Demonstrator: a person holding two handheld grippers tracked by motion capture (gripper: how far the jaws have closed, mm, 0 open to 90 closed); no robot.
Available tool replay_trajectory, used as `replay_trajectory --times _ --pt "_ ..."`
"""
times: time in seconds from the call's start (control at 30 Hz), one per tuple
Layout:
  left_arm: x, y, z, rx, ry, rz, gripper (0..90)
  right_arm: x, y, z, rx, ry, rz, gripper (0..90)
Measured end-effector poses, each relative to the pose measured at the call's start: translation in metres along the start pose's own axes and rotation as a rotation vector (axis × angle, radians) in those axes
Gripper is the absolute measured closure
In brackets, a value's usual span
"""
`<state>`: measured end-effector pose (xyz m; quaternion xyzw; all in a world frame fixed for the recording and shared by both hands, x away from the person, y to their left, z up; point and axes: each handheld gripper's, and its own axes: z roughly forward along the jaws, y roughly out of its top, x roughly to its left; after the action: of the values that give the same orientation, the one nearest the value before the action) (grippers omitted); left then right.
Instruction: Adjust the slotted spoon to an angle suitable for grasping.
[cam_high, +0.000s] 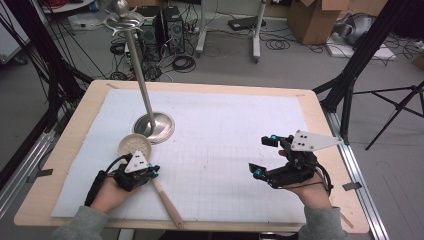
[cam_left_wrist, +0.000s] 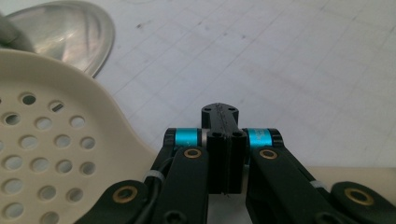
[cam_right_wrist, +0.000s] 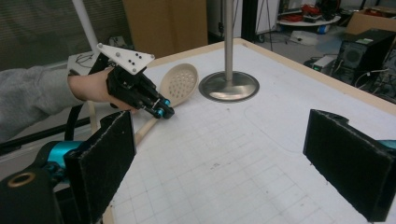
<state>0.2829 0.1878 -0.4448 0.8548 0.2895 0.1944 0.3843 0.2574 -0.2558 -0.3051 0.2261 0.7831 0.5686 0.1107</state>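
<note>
A cream slotted spoon (cam_high: 134, 146) lies on the white mat, its round head next to the base of a metal stand (cam_high: 155, 127) and its wooden handle running toward the table's front edge. My left gripper (cam_high: 154, 171) hovers over the neck of the spoon, jaws pressed together with nothing between them. In the left gripper view the shut left gripper (cam_left_wrist: 223, 135) sits just right of the spoon's head (cam_left_wrist: 46, 140), with the handle (cam_left_wrist: 355, 171) passing behind it. My right gripper (cam_high: 262, 156) stands wide open over bare mat at the right; the right gripper (cam_right_wrist: 224, 158) is empty.
The metal stand's pole (cam_high: 137, 65) rises tall from its round base (cam_right_wrist: 229, 86) at the mat's back left. The gridded white mat (cam_high: 225, 150) covers most of the wooden table (cam_high: 320, 115). Tripods, cables and boxes stand on the floor beyond.
</note>
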Motion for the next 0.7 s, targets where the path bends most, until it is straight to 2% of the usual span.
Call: replay_trajectory --times 0.03,0.17,0.2,0.23,0.3,0.33,0.37,0.43,0.57,0.63,0.7 --pt "0.006 -0.006 -0.005 0.001 0.01 -0.011 90.0 0.001 0.001 0.001 0.005 0.003 -0.003 8.1" --pt "0.012 -0.012 -0.011 -0.003 0.014 -0.022 90.0 0.003 0.002 0.004 0.013 0.011 -0.01 8.1" --pt "0.015 -0.016 -0.014 -0.026 -0.007 -0.035 90.0 0.003 0.003 0.006 0.014 0.011 -0.011 8.1" --pt "0.015 -0.016 -0.014 -0.026 -0.007 -0.035 89.9 0.003 0.003 0.006 0.014 0.011 -0.011 8.1" --pt "0.017 -0.019 -0.021 -0.093 -0.08 -0.041 89.9 0.003 0.004 0.006 0.013 0.012 -0.02 8.1" --pt "0.017 -0.019 -0.021 -0.093 -0.08 -0.041 89.9 0.004 0.004 0.006 0.015 0.015 -0.016 8.2" --pt "0.014 -0.018 -0.027 -0.134 -0.127 -0.027 89.9 0.004 0.005 0.006 0.01 0.016 -0.017 8.1" --pt "0.008 -0.017 -0.032 -0.16 -0.164 -0.007 89.8 0.003 0.006 0.005 0.005 0.018 -0.017 8.2" --pt "-0.004 -0.022 -0.038 -0.161 -0.214 0.015 89.7 0.001 0.008 0.006 -0.009 0.024 -0.018 8.1" --pt "-0.008 -0.024 -0.04 -0.157 -0.22 0.02 89.8 0.0 0.01 0.007 -0.017 0.026 -0.025 8.1" --pt "-0.017 -0.029 -0.048 -0.147 -0.236 0.027 89.8 0.001 0.014 0.01 -0.03 0.038 -0.026 8.1"
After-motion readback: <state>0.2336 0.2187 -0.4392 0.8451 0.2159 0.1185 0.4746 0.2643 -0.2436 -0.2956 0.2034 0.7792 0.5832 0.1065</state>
